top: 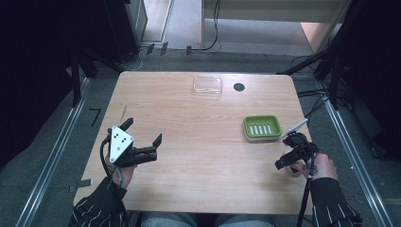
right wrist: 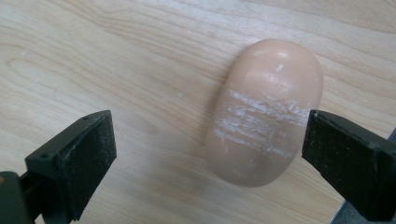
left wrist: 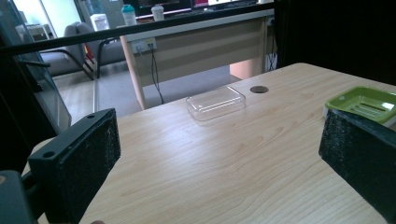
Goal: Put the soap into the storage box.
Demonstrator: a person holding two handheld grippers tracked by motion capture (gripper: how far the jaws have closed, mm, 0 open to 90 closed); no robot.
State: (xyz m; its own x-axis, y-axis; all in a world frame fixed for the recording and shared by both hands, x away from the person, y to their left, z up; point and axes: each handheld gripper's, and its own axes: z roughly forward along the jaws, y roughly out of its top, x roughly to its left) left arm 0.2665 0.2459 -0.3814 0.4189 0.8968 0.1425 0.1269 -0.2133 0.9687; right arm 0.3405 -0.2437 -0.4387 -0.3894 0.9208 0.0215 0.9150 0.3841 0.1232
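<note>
A peach oval soap bar [right wrist: 265, 112] with white scuff marks lies flat on the wooden table [top: 198, 142]. My right gripper [right wrist: 210, 140] points down over it, open, with the bar between the jaws and closer to the right one; no pad touches it. From above, that right gripper [top: 289, 156] is by the table's right edge, just in front of a green soap dish [top: 262, 127]. My left gripper [top: 143, 132] hovers at the front left, open with nothing between its fingers. In its own view the left gripper [left wrist: 219, 154] faces the green dish [left wrist: 364, 103].
A clear plastic tray [top: 207, 86] sits at the far middle of the table, next to a round black hole [top: 239, 87]. The clear tray [left wrist: 215, 102] is far ahead of the left jaws. The table's edge [right wrist: 364, 217] lies close beside the soap.
</note>
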